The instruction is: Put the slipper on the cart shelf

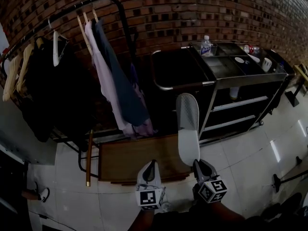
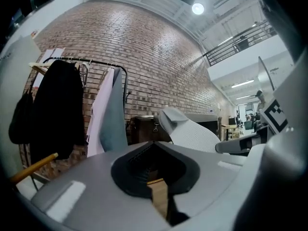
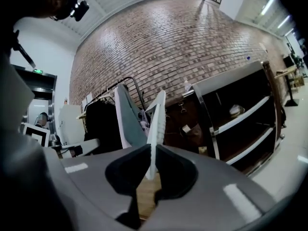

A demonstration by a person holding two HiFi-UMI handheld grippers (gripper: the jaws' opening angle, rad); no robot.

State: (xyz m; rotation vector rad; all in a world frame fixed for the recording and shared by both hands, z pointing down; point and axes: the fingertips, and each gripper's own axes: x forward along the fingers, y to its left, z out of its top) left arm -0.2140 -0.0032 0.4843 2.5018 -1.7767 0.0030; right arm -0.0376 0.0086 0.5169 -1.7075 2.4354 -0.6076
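Note:
A pale grey slipper (image 1: 187, 124) hangs in the air, toe pointing away from me toward the black cart (image 1: 226, 81). My right gripper (image 1: 197, 165) is shut on its heel end. In the right gripper view the slipper (image 3: 156, 129) stands edge-on between the jaws of my right gripper (image 3: 151, 172), with the cart's shelves (image 3: 240, 117) to its right. My left gripper (image 1: 150, 168) hovers just left of the slipper with nothing in it, jaws together. The left gripper view shows the slipper (image 2: 192, 134) to the right, beyond the closed tips of my left gripper (image 2: 156, 174).
A clothes rack (image 1: 72, 11) with hanging garments (image 1: 115, 81) stands at the left. Below the grippers lies a low wooden platform (image 1: 130, 160). On the cart's top tray are a water bottle (image 1: 206, 45) and small items. The tiled floor (image 1: 240, 162) spreads to the right.

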